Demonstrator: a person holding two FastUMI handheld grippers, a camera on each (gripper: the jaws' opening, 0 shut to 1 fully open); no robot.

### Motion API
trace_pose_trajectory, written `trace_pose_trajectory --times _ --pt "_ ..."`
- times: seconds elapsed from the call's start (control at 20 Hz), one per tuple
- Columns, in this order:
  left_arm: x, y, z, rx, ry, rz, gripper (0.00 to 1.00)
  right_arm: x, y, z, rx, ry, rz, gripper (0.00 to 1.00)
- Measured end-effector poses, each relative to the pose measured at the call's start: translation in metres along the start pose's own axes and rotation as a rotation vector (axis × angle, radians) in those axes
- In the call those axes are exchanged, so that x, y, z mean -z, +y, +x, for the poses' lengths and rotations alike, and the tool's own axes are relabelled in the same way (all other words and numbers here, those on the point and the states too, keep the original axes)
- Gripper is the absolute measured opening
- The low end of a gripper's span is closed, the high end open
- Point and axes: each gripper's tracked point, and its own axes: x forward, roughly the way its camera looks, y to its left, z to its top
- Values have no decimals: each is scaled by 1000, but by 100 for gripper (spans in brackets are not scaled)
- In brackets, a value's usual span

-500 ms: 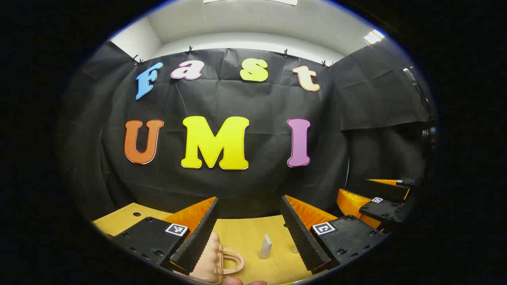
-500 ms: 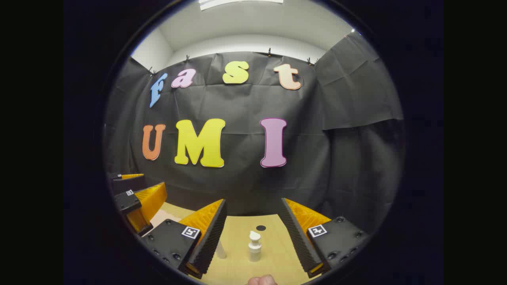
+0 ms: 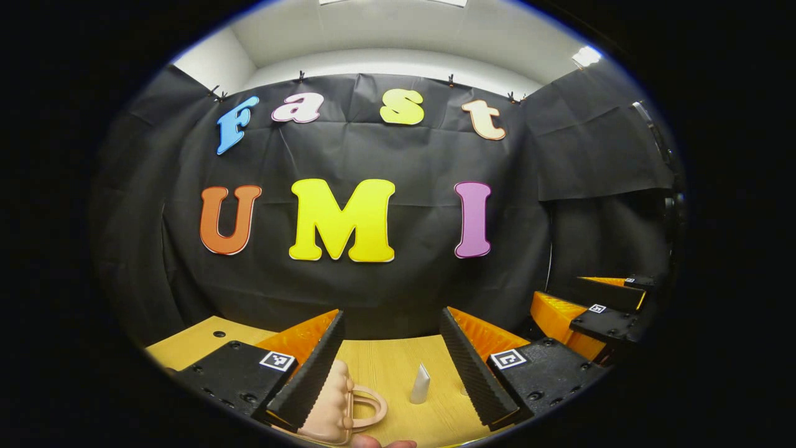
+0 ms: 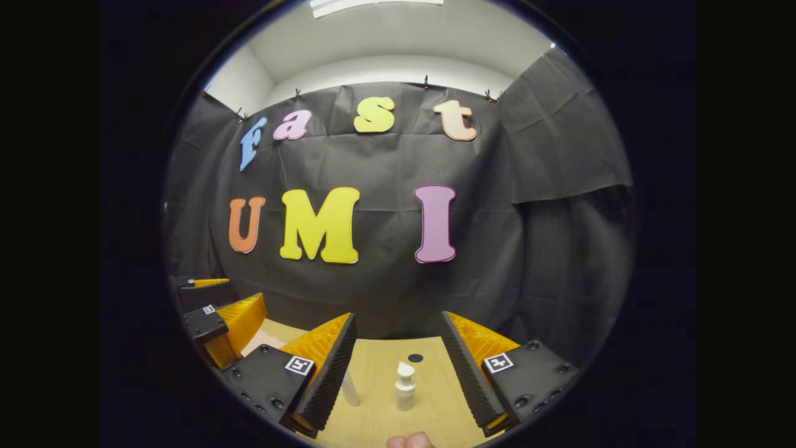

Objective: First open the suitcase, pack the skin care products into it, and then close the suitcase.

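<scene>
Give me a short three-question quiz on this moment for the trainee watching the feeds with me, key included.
1. True or false: the left gripper is shut on the pink suitcase.
2. In the right gripper view, what stands on the table between the right gripper's fingers?
A. a white pump bottle
B. a red mug
C. a green sponge
3. Fill in: in the left gripper view, the small white tube stands ____ on the table, apart from the suitcase.

Key
1. False: its jaws are spread and the suitcase lies closed on the table by its left finger.
2. A, the white pump bottle.
3. upright
</scene>
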Motion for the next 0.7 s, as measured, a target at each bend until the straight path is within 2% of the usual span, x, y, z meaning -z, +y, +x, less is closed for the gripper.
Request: trace_pose_trajectory --times 0.3,0.7 --pt "3 1 -1 -7 6 -20 98 6 -1 5 -19 19 15 80" --pt "6 3 -3 -49 8 28 98 8 -4 4 -34 9 -12 80"
